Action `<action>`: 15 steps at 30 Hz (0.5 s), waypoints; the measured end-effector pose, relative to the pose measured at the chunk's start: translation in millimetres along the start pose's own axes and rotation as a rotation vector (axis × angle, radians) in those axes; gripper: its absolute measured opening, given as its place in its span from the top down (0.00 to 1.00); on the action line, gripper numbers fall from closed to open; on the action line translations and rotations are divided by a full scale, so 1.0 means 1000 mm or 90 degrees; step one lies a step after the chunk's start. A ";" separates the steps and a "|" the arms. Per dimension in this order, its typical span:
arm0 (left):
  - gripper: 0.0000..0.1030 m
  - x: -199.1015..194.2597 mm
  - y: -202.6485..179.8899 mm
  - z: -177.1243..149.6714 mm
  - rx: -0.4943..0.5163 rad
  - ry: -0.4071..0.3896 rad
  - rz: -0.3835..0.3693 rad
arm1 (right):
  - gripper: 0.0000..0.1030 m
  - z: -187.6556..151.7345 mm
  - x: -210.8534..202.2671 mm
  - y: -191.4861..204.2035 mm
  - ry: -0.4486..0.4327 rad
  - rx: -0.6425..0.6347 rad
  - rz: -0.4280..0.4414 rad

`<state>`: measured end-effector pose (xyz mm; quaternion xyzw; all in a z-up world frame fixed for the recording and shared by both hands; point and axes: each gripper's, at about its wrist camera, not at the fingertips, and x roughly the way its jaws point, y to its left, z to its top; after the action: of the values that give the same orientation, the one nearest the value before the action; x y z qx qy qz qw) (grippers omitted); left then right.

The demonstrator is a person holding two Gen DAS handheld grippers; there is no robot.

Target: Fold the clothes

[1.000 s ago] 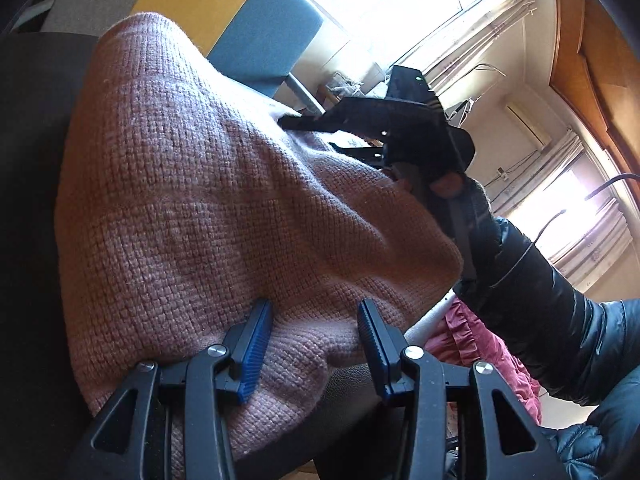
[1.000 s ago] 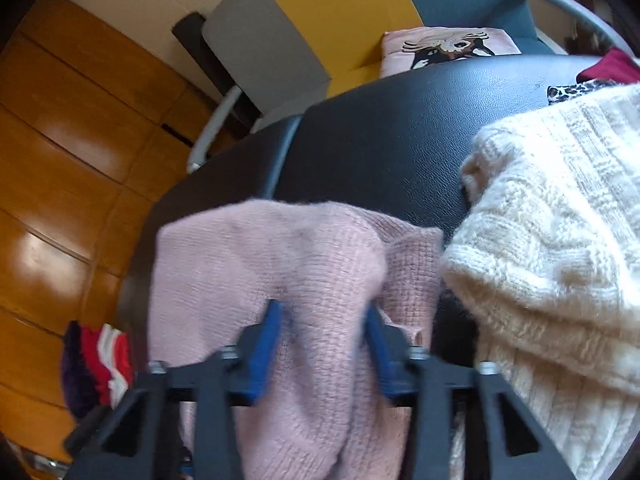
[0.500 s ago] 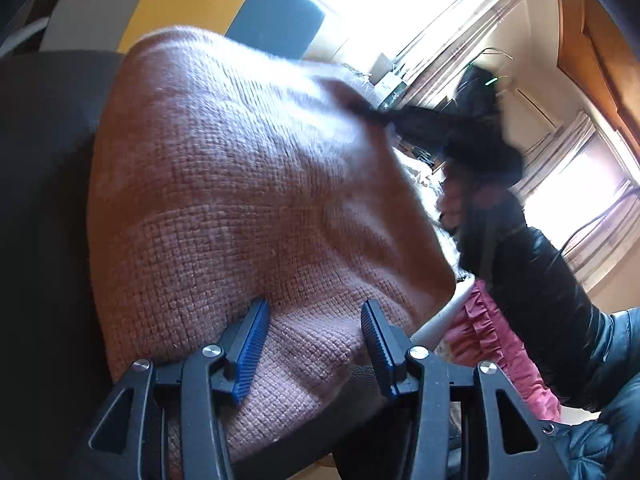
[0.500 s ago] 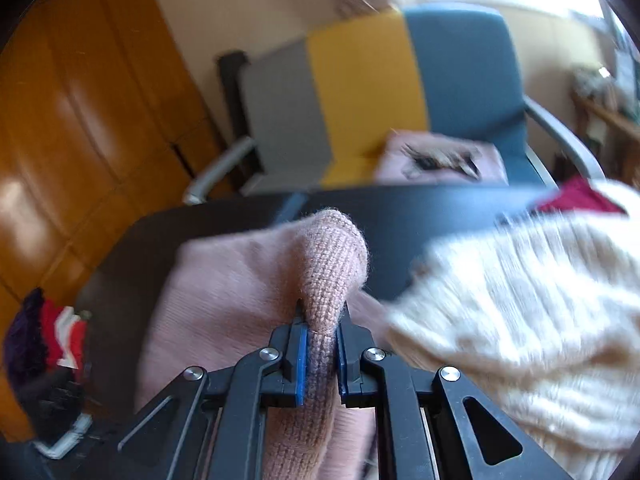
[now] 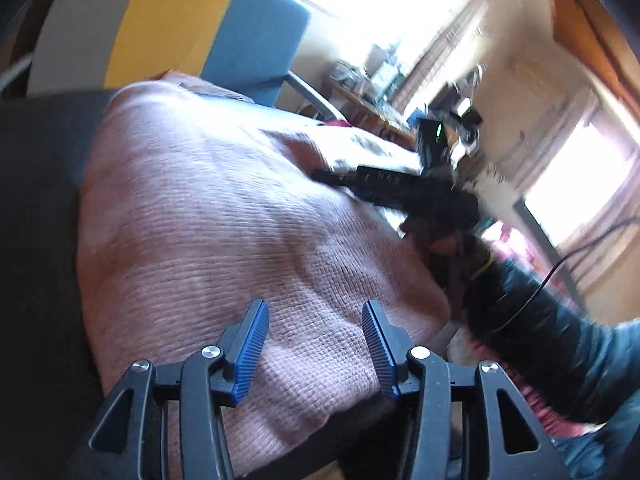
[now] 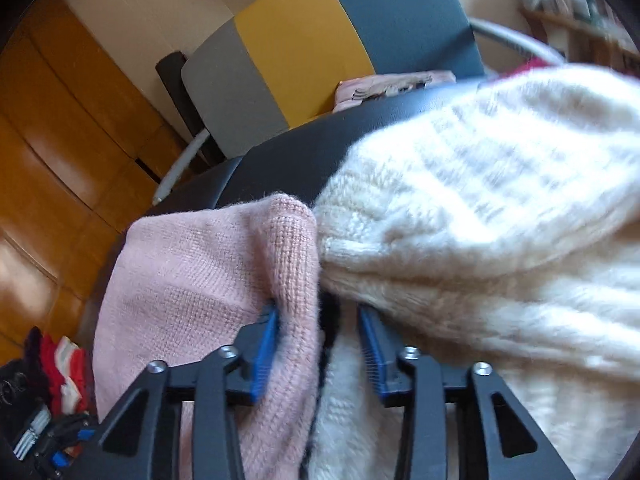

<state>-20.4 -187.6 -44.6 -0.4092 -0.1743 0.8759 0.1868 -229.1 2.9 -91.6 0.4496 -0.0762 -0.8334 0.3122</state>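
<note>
The black table (image 6: pixel 288 152) carries everything; the pink knit sweater (image 5: pixel 224 216) covers its middle in the left wrist view, and a cream cable-knit sweater (image 6: pixel 480 200) crowds in from three o'clock in the right wrist view, touching the pink fold. The left gripper (image 5: pixel 312 348) is spread above the pink hem at six o'clock, pinching nothing; the right gripper (image 6: pixel 320 344) is opening, the pink fold still between its jaws, resting on the nine-o'clock pad only. To release well, I'd let the fold drop flat and withdraw straight back; snagging the cream knit looks the main risk.
</note>
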 end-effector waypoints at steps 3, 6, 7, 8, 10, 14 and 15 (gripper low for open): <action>0.52 0.010 -0.008 -0.003 0.024 0.010 0.015 | 0.55 0.011 -0.029 0.016 -0.025 -0.025 -0.036; 0.51 0.013 -0.013 -0.005 0.032 0.009 0.019 | 0.53 0.025 -0.061 0.043 -0.078 -0.030 0.001; 0.51 0.016 -0.016 -0.006 0.034 0.009 0.023 | 0.52 0.029 -0.065 0.052 -0.091 -0.023 0.022; 0.50 0.018 -0.018 -0.007 0.039 0.010 0.026 | 0.50 0.032 -0.070 0.062 -0.105 -0.016 0.043; 0.48 0.023 -0.023 -0.010 0.047 0.011 0.031 | 0.43 0.035 -0.064 0.082 -0.116 0.002 0.081; 0.47 0.022 -0.014 -0.023 0.039 0.001 0.028 | 0.40 0.026 -0.014 0.103 -0.094 -0.012 0.045; 0.47 0.022 -0.011 -0.025 0.034 -0.001 0.023 | 0.40 0.022 0.000 0.103 -0.082 -0.018 0.023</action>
<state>-11.5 -163.9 -69.2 -0.4062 -0.1439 0.8839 0.1816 -199.8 -82.3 -36.8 0.3893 -0.0927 -0.8559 0.3277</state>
